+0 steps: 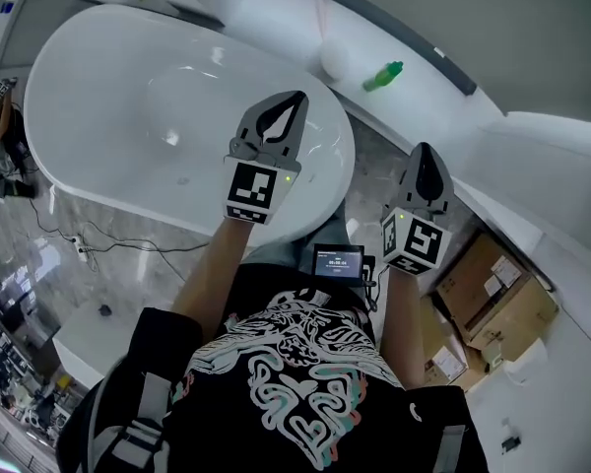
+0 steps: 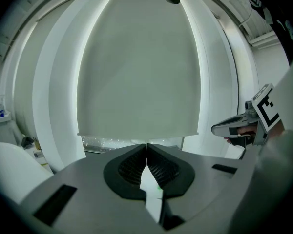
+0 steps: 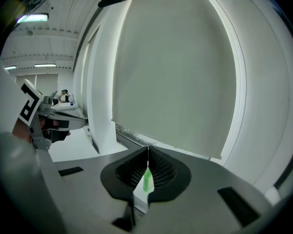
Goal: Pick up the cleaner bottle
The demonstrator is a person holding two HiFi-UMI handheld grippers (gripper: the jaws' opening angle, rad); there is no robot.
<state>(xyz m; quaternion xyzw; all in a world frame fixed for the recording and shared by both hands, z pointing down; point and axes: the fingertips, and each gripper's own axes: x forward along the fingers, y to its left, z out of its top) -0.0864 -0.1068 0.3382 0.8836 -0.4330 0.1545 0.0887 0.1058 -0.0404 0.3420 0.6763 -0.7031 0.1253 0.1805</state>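
**Head view.** Shows a small green plastic cleaner bottle (image 1: pixel 383 76) lying on its side on a white curved ledge (image 1: pixel 424 101) behind a white oval bathtub (image 1: pixel 89 77), well ahead of both grippers. Places the left gripper (image 1: pixel 297 99) over the tub rim and the right gripper (image 1: pixel 426 151) nearer the ledge, both clenched.

**Left gripper view.** Confirms jaws pressed together on nothing.

**Right gripper view.** Confirms jaws clenched and empty, with the bottle visible beyond them, untouched.

**Handling.** Probably light, fairly stiff, smooth and round, so liable to roll. Open the jaws, then grasp across the body at mid-length.

**Clearance.** Mind the white round object (image 1: pixel 333 59) near the bottle, the dark strip (image 1: pixel 424 42) behind and the ledge's front edge. Approach from above, where open room appears.
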